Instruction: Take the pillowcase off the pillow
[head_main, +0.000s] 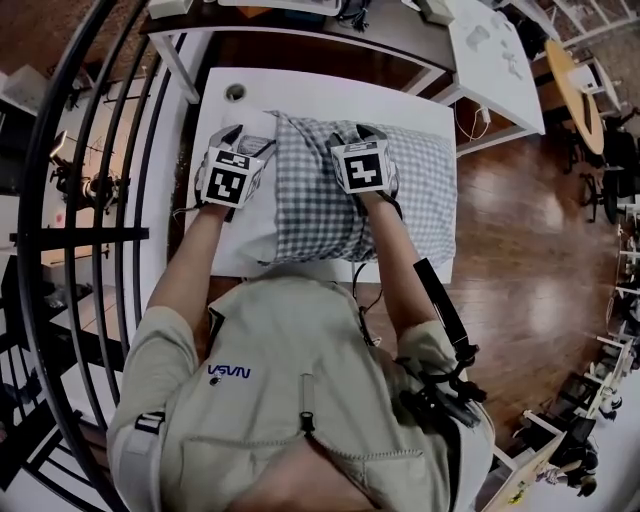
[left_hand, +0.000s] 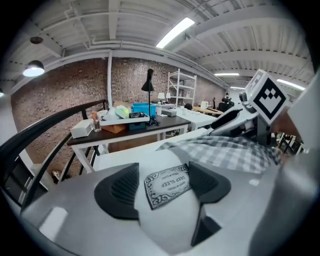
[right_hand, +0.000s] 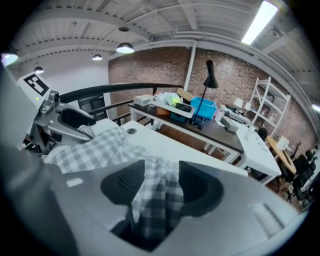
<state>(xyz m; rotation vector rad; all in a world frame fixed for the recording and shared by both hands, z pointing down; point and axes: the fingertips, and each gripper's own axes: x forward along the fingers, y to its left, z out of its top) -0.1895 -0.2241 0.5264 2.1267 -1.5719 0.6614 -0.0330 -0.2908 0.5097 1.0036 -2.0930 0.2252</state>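
A pillow in a grey checked pillowcase (head_main: 310, 200) lies on the white table (head_main: 300, 90). Its bare white end (head_main: 255, 128) shows at the left. My left gripper (head_main: 240, 140) is at that end. In the left gripper view its jaws (left_hand: 165, 185) stand wide, open, with the white pillow (left_hand: 170, 220) and its printed label (left_hand: 167, 184) bulging between them. My right gripper (head_main: 358, 135) is over the checked cloth. Its jaws (right_hand: 157, 187) are open, and a loose fold of pillowcase (right_hand: 155, 200) hangs between them. Each gripper view shows the other gripper across the cloth.
A cable hole (head_main: 235, 92) sits in the table's far left corner. A black railing (head_main: 110, 200) curves along the left side. Beyond the table stands a dark-topped desk (left_hand: 130, 125) with boxes and a black lamp (left_hand: 148, 85). Wooden floor (head_main: 520, 220) lies to the right.
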